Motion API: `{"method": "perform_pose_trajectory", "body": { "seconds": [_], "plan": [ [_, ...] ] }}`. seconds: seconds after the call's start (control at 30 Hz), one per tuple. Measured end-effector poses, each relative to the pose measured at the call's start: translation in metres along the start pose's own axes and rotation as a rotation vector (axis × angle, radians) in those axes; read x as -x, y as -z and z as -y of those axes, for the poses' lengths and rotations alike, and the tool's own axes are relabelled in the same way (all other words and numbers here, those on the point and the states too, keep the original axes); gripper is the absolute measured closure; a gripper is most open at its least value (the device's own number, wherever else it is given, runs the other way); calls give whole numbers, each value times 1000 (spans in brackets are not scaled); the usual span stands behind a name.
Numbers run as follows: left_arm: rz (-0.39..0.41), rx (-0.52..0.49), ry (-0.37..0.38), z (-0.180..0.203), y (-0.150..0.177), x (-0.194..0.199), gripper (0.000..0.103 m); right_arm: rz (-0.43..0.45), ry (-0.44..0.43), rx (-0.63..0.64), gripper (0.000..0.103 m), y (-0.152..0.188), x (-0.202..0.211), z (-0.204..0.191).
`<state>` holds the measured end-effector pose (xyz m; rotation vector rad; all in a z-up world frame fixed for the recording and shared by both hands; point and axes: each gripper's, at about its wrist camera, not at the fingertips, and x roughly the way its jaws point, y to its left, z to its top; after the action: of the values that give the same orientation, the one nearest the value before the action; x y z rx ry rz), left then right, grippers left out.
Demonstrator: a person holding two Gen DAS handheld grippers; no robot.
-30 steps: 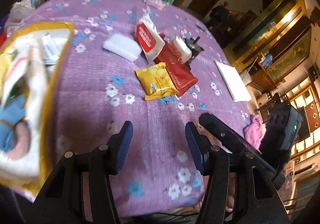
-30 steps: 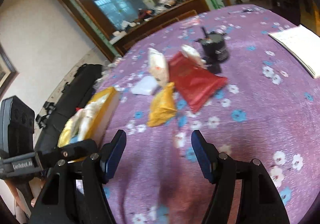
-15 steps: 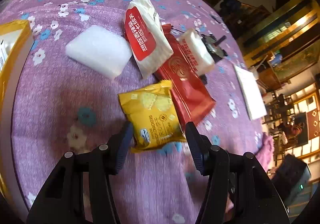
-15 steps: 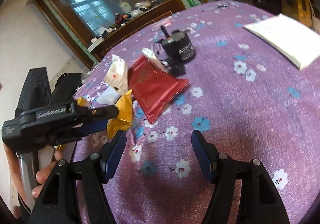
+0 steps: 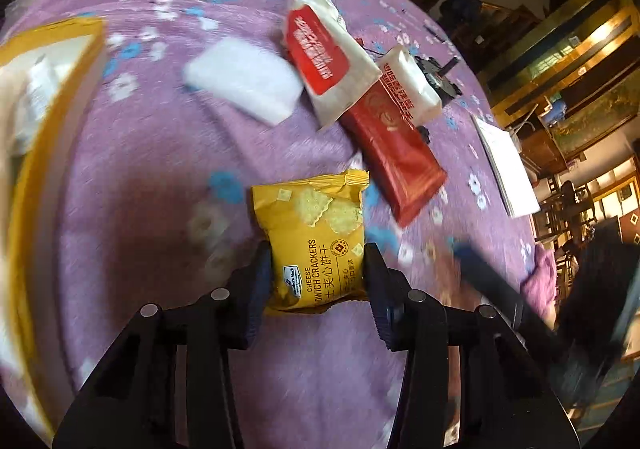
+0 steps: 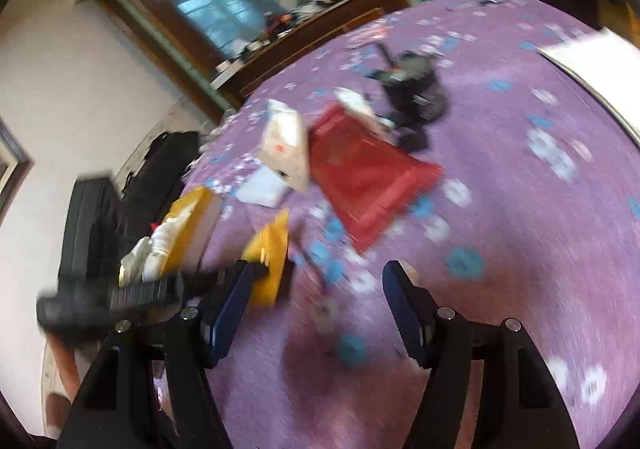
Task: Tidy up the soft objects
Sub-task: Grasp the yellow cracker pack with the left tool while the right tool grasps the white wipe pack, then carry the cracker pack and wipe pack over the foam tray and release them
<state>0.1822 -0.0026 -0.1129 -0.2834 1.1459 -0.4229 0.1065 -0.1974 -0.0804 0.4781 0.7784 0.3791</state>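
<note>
Yellow foil cracker packet point(image 5: 316, 245), printed with cheese sandwich crackers, lies on the purple flower-print cloth of the counter point(image 5: 160, 177), with its near half between the two fingers of the left tool point(image 5: 318, 281). That tool's jaws have just been closing, and both blue pads now sit against the packet's sides, so it is gripping the packet. At about one o'clock from the packet lies a long red foil pouch point(image 5: 396, 153); a white packet with a red label point(image 5: 324, 53) and a smaller white packet with red print point(image 5: 412, 85) rest on its far end. A plain white soft pad point(image 5: 244, 79) lies at eleven o'clock, and a yellow-rimmed box point(image 5: 60, 97) holding soft white things stands at nine o'clock. A flat white pad of paper point(image 5: 506, 165) lies at two o'clock near the counter's edge. From the right wrist view, the right tool point(image 6: 316, 305) hangs released over bare cloth, nothing between its fingers, with the left tool and packet at its ten o'clock.
</note>
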Motion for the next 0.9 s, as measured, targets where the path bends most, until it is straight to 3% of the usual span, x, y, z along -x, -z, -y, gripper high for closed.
{"method": "perform_pose_trajectory", "body": {
  "seconds": [0.2, 0.37, 0.4, 0.43, 0.47, 0.5, 0.63, 0.9],
  "plan": [
    [39, 26, -35, -28, 25, 21, 59, -64, -25, 45, 36, -47, -48, -26],
    [35, 28, -7, -36, 24, 23, 59, -62, 59, 90, 37, -85, -93, -43],
    [34, 22, -9, -34, 25, 22, 59, -50, 84, 96, 40, -87, -99, -45],
    [29, 15, -15, -33, 26, 20, 59, -46, 106, 94, 49, -86, -103, -45],
    [22, 15, -17, -33, 27, 18, 59, -57, 120, 86, 64, -85, -108, -44],
    [28, 16, -16, -33, 29, 18, 59, -67, 122, 60, 69, -81, -112, -42],
    [28, 7, -18, -28, 29, 18, 59, -13, 140, 28, 70, -70, -88, -40],
    [22, -8, 6, -12, 51, 24, 59, 76, 64, -67, 70, -23, -6, -30]
  ]
}}
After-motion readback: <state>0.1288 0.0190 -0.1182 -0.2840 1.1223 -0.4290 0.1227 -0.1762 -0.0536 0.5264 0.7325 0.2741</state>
